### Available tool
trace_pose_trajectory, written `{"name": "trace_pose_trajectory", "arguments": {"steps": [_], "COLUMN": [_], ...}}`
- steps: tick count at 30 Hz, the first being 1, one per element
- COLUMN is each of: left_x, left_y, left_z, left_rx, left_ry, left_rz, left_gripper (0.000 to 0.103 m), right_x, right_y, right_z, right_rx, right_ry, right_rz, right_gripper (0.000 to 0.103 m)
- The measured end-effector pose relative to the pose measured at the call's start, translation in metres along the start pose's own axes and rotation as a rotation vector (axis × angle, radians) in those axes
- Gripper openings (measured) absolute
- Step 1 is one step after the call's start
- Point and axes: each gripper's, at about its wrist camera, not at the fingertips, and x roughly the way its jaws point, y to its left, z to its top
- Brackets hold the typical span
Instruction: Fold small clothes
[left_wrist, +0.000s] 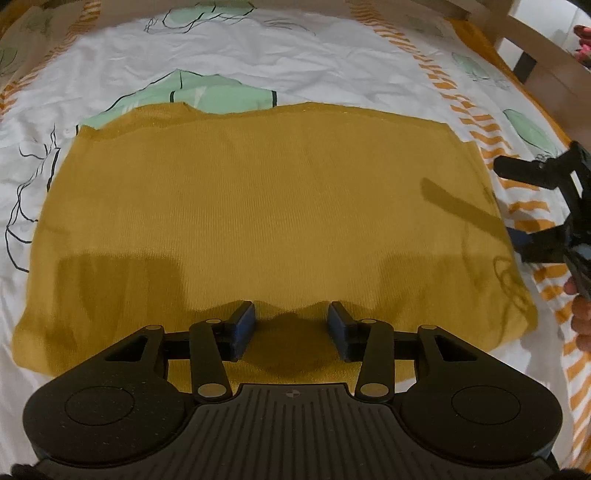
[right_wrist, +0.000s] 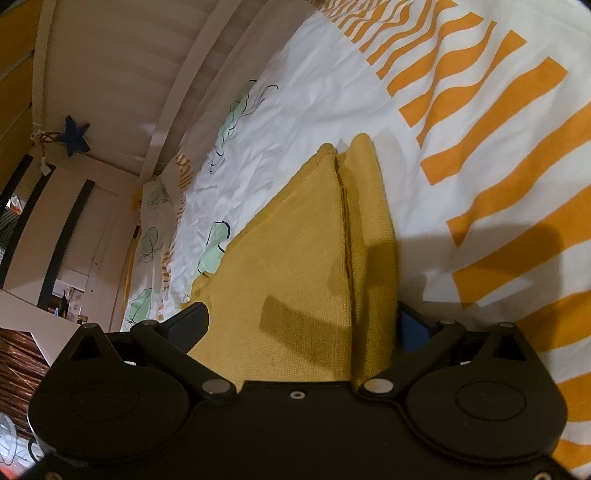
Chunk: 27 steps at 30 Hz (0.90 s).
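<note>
Nearest the lens in the left wrist view is the left tool (left_wrist: 291, 325), its two blue pads standing apart with nothing between them, poised over the near edge of the mustard garment (left_wrist: 258, 206). The cloth spreads ahead of this tool as a broad, flat rectangle on the bed sheet (left_wrist: 229, 48), its far edge straight, its corners lying slightly rounded. Off to the right of the left tool, at the garment's right border, the right tool (left_wrist: 532, 206) shows from the side, jaws spread wide, with a person's fingers (left_wrist: 580, 314) behind it.

In the right wrist view the right tool (right_wrist: 299, 325) sits low at that same edge, its left finger and right blue pad far apart; the garment's folded side (right_wrist: 369, 221) lies between them, a doubled lip running straight ahead of the tool. Whether the pads press the cloth cannot be told; they look to straddle it rather than pinch it. To the right of this tool the sheet shows orange stripes (right_wrist: 498, 147).

In my judgement a side fold is already made and the cloth is being set up for the next fold. That move calls for both tools to close on matching points of an edge, lift together and carry it evenly across.
</note>
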Motion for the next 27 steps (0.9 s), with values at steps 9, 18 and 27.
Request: {"name": "trace_pose_trajectory", "arguments": {"steps": [9, 18, 27], "left_x": [0.008, -0.006, -0.018], "left_y": [-0.004, 0.028, 0.085], "left_z": [0.005, 0.003, -0.001], "left_rx": [0.021, -0.107, -0.141], "left_ry": [0.004, -0.055, -0.038], "left_rz": [0.002, -0.033, 0.037], "left_gripper": [0.057, 0.057, 0.057], "right_x": [0.001, 0.0, 0.0], "right_y": [0.003, 0.003, 0.007], "right_z": [-0.005, -0.005, -0.007], "right_rx": [-0.032, -0.03, -0.052], "right_ry": [-0.018, -0.02, -0.028], "right_rz": [-0.004, -0.001, -0.021], "right_gripper": [0.103, 0.103, 0.103]}}
